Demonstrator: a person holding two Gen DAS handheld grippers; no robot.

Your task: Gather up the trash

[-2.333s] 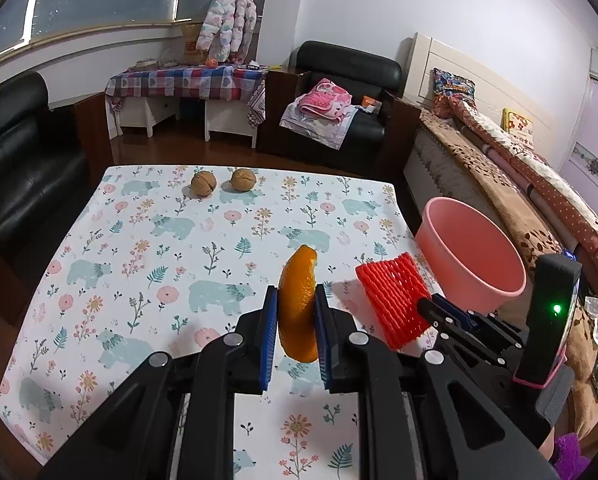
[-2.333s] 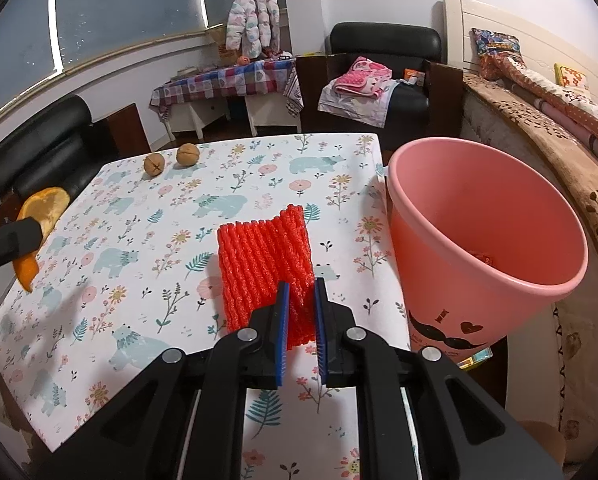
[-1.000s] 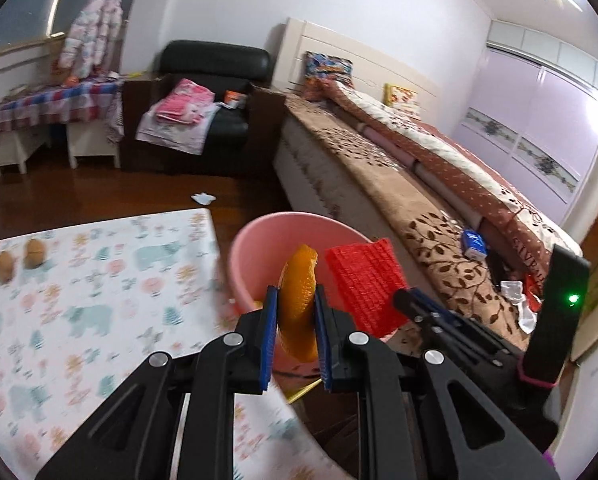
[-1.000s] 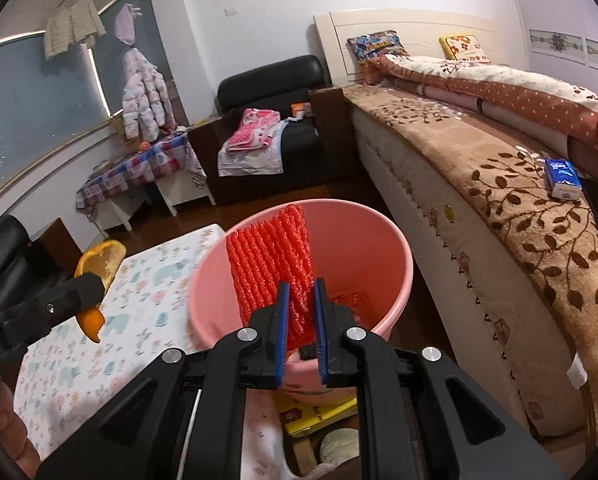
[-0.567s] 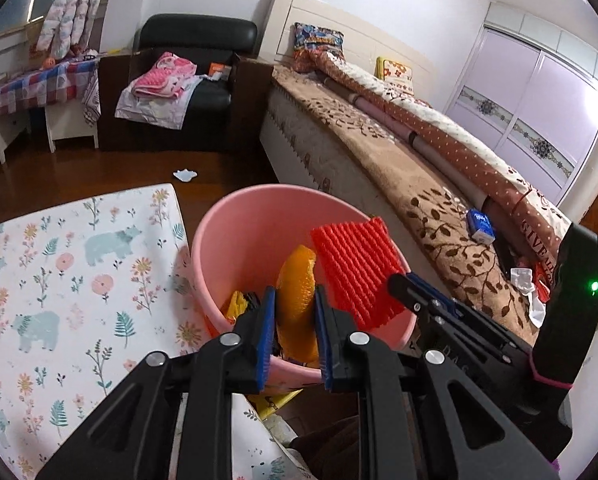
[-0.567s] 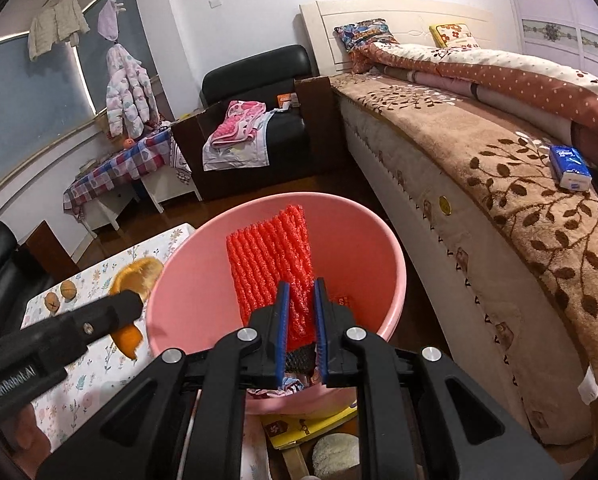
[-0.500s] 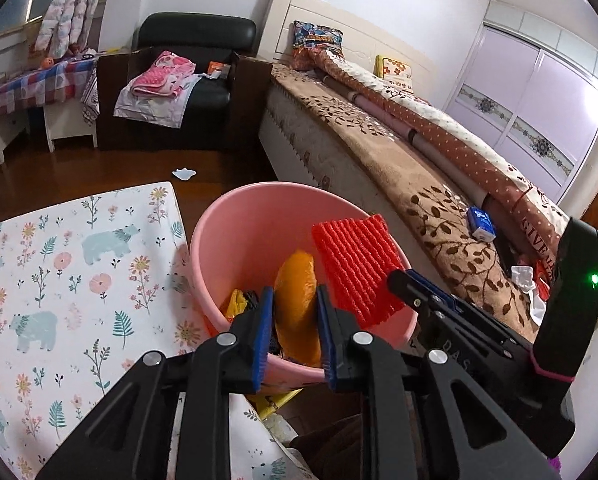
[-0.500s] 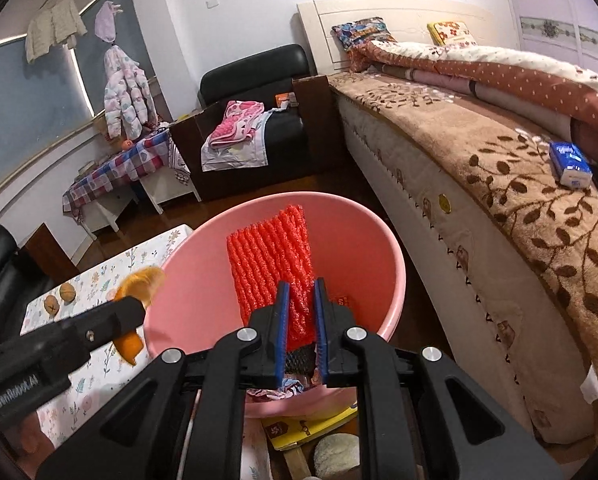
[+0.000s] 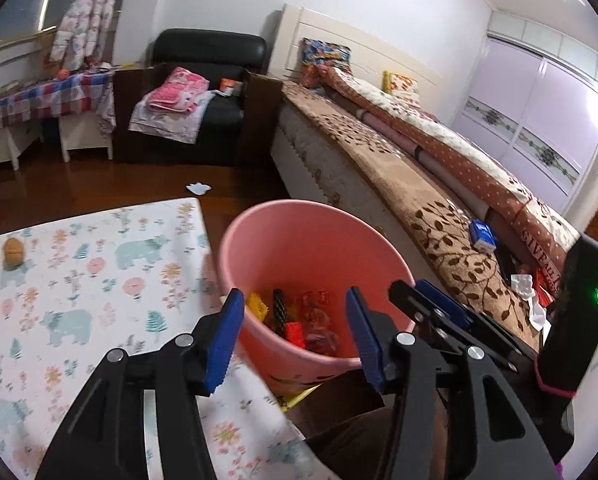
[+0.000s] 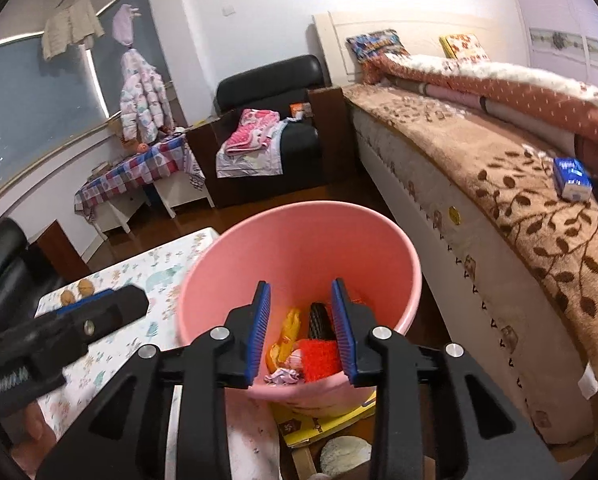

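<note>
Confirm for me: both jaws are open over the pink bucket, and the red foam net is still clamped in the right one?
Not quite. The right gripper is empty; the red foam net lies inside the pink bucket, as the right wrist view shows. Both jaws have just been opening over it.

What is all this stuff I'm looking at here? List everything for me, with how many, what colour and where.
bucket: one, pink, on the floor between table and bed
red net: one, red, inside the bucket
orange peel: one, orange-yellow, inside the bucket
table: one, white cloth with bears and flowers, left of the bucket
walnuts: two, brown, far left on the table
bed: one, brown leaf-print cover, right of the bucket
armchair: one, black, at the far wall
blue packet: one, on the bed
left gripper: black, blue fingers, open, just opened, nothing between
right gripper: same colours, open over the bucket, just opened
</note>
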